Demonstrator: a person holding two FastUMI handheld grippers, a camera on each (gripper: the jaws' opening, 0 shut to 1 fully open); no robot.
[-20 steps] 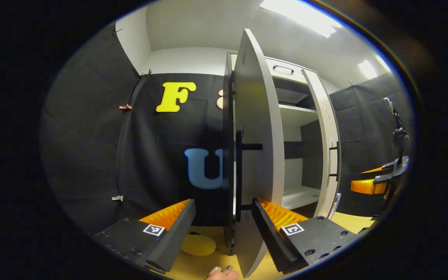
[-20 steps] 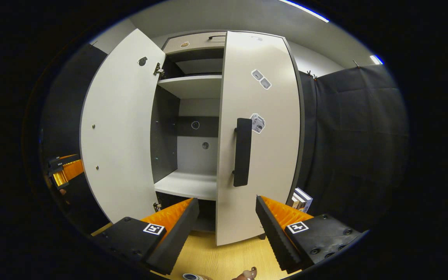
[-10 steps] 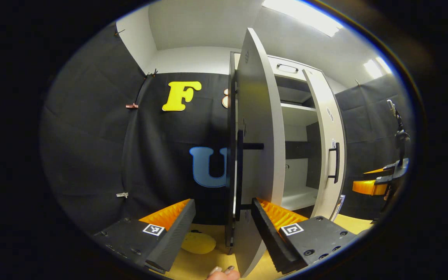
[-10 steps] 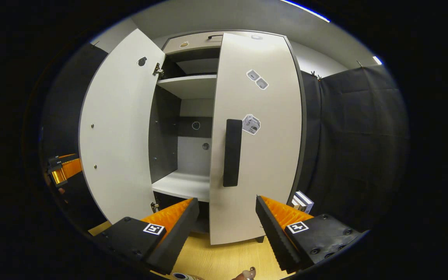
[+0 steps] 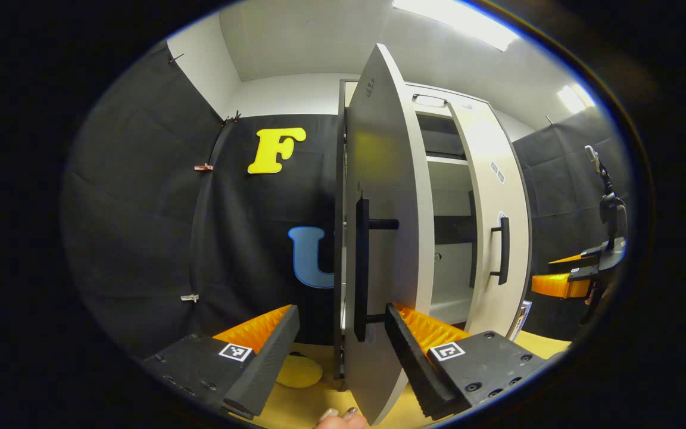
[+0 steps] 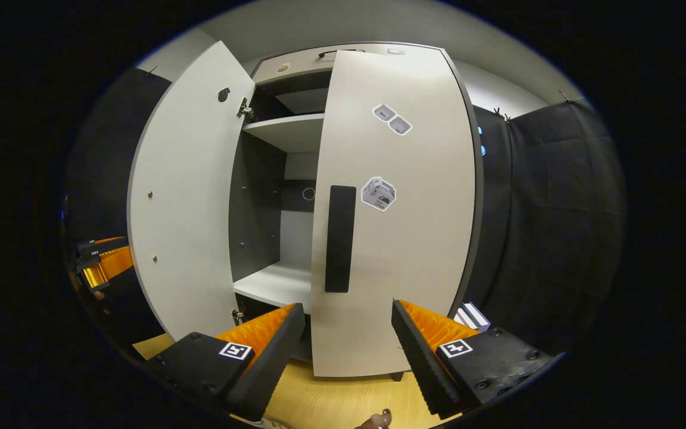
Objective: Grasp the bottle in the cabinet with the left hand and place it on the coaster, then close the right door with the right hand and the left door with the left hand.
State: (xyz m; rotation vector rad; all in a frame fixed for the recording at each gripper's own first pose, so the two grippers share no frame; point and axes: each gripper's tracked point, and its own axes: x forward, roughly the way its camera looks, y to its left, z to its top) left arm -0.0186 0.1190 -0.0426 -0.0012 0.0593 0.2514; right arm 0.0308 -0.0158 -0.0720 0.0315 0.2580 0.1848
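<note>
The white cabinet's right door [image 6: 402, 250] stands most of the way round toward shut, its dark handle [image 6: 340, 238] facing me. My right gripper [image 6: 348, 351] is open just in front of that door's lower part, nothing between its fingers. The left door [image 5: 382, 238] is wide open and I see it nearly edge-on, with its dark handle [image 5: 362, 268] above my open left gripper [image 5: 343, 351]. The door's edge runs down between the left fingers, which do not press on it. A yellow round coaster [image 5: 299, 370] lies on the wooden table left of that door.
Bare white shelves [image 6: 271, 283] show through the gap between the doors. A small stack of boxes [image 6: 473, 316] sits right of the cabinet. The other gripper [image 5: 563, 280] hangs at the far right of the left gripper view. Black cloth walls surround the booth.
The right door has swung further toward shut, narrowing the gap into the cabinet. The left door and left gripper have barely moved.
</note>
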